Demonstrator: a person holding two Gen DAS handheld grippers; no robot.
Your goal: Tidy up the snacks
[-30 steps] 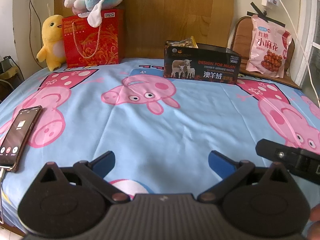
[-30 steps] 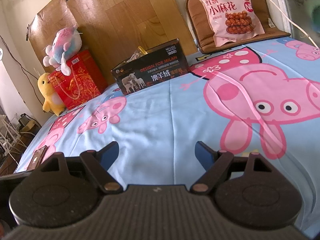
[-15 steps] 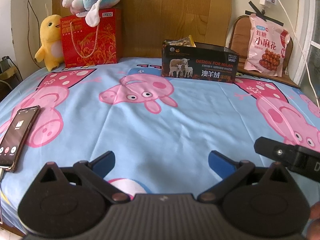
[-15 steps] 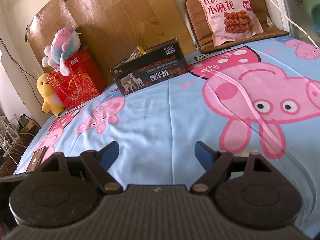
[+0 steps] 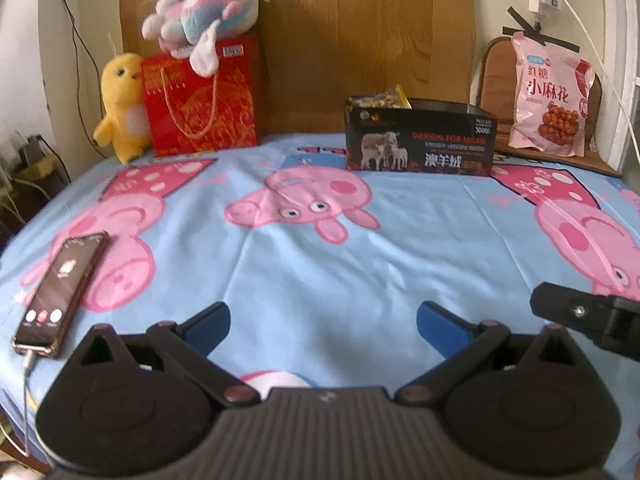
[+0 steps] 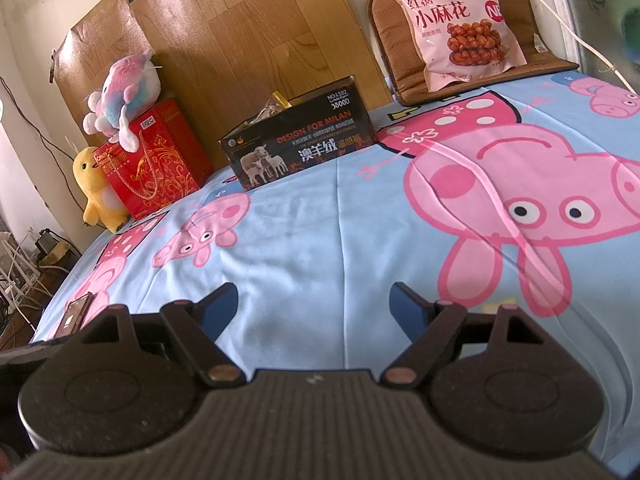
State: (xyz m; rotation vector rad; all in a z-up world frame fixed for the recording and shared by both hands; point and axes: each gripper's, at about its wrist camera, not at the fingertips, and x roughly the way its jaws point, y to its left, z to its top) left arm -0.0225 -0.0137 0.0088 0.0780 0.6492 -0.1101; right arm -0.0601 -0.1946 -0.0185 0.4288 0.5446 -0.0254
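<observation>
Both tools hovering low over near edge of bed, holding nothing. Left tool gaping wide; right tool gaping wide. Pink snack bag leaning upright on brown cushion at far right, well apart from tools. Black carton sitting at headboard, snack packets poking out. Likely best approach: reaching right tool forward, pinching bag's top edge, lowering it into carton.

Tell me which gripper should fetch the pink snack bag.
Right, probably. The pink snack bag sits at the far right, on the right gripper's side; the left gripper is further left. Both are open and empty.
</observation>
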